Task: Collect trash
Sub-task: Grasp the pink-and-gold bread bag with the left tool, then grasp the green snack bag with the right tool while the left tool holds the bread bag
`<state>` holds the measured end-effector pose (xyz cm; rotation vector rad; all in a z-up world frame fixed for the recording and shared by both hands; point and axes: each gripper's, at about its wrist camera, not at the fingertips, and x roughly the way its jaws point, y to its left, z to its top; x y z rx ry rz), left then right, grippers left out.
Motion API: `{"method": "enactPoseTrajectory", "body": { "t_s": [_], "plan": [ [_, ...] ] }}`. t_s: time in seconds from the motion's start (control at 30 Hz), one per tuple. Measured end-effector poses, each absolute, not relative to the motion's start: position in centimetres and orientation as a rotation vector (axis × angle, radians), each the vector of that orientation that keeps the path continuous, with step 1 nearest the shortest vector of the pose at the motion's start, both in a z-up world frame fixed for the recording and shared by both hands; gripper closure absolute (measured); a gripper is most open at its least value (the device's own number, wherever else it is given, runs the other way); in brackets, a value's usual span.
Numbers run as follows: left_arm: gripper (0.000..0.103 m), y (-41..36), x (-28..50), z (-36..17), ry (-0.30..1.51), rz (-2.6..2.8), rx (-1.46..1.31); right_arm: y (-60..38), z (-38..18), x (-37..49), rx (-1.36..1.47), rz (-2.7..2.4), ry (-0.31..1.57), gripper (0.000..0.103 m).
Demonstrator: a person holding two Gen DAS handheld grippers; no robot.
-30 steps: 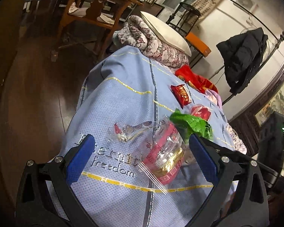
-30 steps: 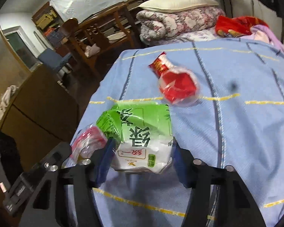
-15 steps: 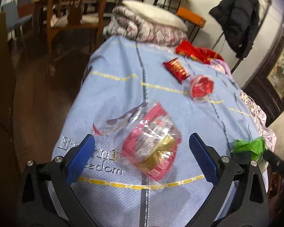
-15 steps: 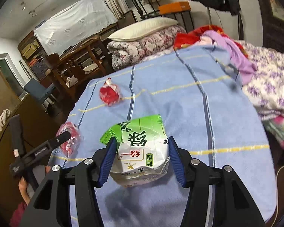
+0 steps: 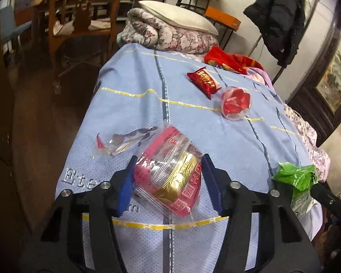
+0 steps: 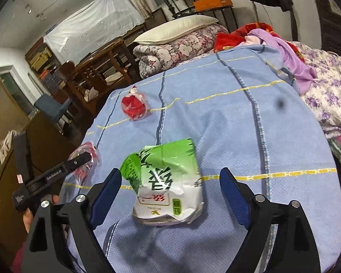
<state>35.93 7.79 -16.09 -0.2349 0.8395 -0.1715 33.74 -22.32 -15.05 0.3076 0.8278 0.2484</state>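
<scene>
Left gripper (image 5: 168, 179): jaws just closed in, pads against the pink wrapper (image 5: 170, 173) on the blue blanket (image 5: 129, 111). Right gripper (image 6: 170, 188): jaws just opened wide; green carton (image 6: 168, 182) lies released between them.

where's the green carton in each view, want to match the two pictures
Left wrist: the green carton sits at the right edge, beyond the jaws.
Right wrist: centre foreground, lying between the open jaws.
Shared landmark: the red ball in clear wrap.
</scene>
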Motion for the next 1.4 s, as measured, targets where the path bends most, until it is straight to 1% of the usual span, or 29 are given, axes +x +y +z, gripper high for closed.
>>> {"method": "enactPoseTrajectory", "body": {
  "t_s": [0.07, 0.2, 0.33, 0.4, 0.53, 0.73, 0.8, 0.9, 0.93, 0.97, 1.03, 1.07, 1.17, 1.4],
  "plan": [
    [0.058, 7.2, 35.7, -15.9, 0.828, -0.186, -0.205, -21.5, -15.3, 33.7, 0.267, 0.268, 0.833, 0.049],
    [0.063, 6.1, 34.4, -15.0, 0.789, -0.17, -0.141, -21.2, -14.2, 32.5, 0.255, 0.267, 0.803, 0.049],
    [0.064, 5.7, 31.7, -13.8, 0.786, -0.24, -0.238, -22.1, -11.7, 30.4, 0.26, 0.267, 0.75, 0.054],
    [0.064, 5.2, 29.9, -12.3, 0.751, -0.245, -0.23, -22.7, -10.1, 29.1, 0.264, 0.265, 0.716, 0.057],
    [0.064, 4.4, 27.4, -9.9, 0.707, -0.254, -0.224, -23.1, -8.5, 27.8, 0.246, 0.25, 0.694, 0.059],
    [0.064, 3.9, 24.7, -8.2, 0.674, -0.251, -0.215, -23.6, -10.9, 27.0, 0.253, 0.237, 0.761, 0.059],
    [0.064, 3.9, 24.1, -7.9, 0.667, -0.249, -0.209, -23.2, -12.2, 26.8, 0.261, 0.287, 0.82, 0.059],
    [0.064, 4.0, 23.7, -7.8, 0.673, -0.247, -0.218, -22.6, -13.8, 26.7, 0.257, 0.298, 0.877, 0.056],
    [0.064, 4.0, 23.6, -7.8, 0.679, -0.248, -0.224, -22.4, -14.1, 26.5, 0.274, 0.313, 0.876, 0.057],
    [0.064, 4.0, 23.4, -7.8, 0.683, -0.248, -0.225, -22.4, -14.3, 26.3, 0.283, 0.313, 0.873, 0.063],
    [0.064, 4.0, 23.2, -7.9, 0.689, -0.244, -0.221, -22.0, -13.9, 25.8, 0.265, 0.323, 0.857, 0.068],
    [0.064, 4.1, 23.0, -7.8, 0.689, -0.244, -0.223, -21.8, -13.8, 25.6, 0.256, 0.324, 0.845, 0.082],
    [0.064, 4.2, 22.1, -7.2, 0.676, -0.248, -0.23, -22.2, -12.1, 24.2, 0.277, 0.321, 0.776, 0.082],
    [0.064, 2.8, 18.8, -3.8, 0.601, -0.281, -0.196, -25.2, -4.4, 18.4, 0.306, 0.286, 0.562, 0.082]
  ]
}}
